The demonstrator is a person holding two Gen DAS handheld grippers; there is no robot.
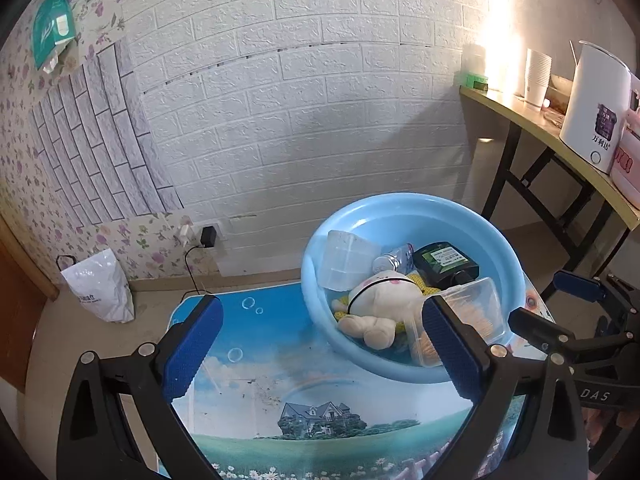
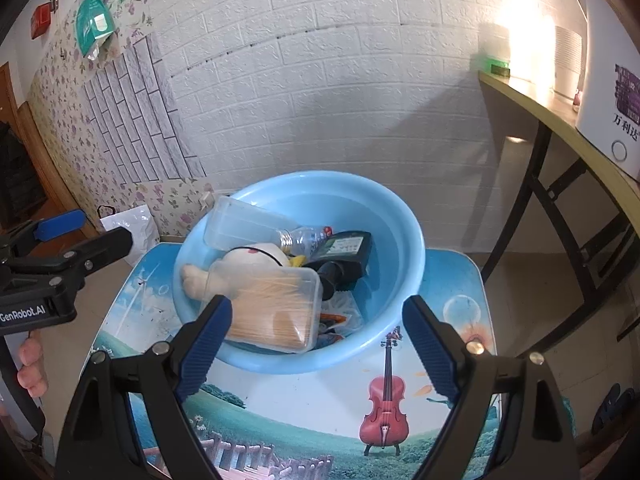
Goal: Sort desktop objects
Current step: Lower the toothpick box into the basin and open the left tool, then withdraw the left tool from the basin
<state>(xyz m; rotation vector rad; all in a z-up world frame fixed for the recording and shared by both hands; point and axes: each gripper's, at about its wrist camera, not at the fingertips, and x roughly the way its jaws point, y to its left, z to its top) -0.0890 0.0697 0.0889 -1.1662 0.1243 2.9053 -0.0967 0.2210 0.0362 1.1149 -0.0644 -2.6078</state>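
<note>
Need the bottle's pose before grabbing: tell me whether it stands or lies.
Lying down: the clear bottle rests on its side in the blue basin.

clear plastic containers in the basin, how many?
2. An empty one leans at the far left of the blue basin; one filled with thin sticks lies on the near side, over the plush toy. More could be buried underneath.
</note>
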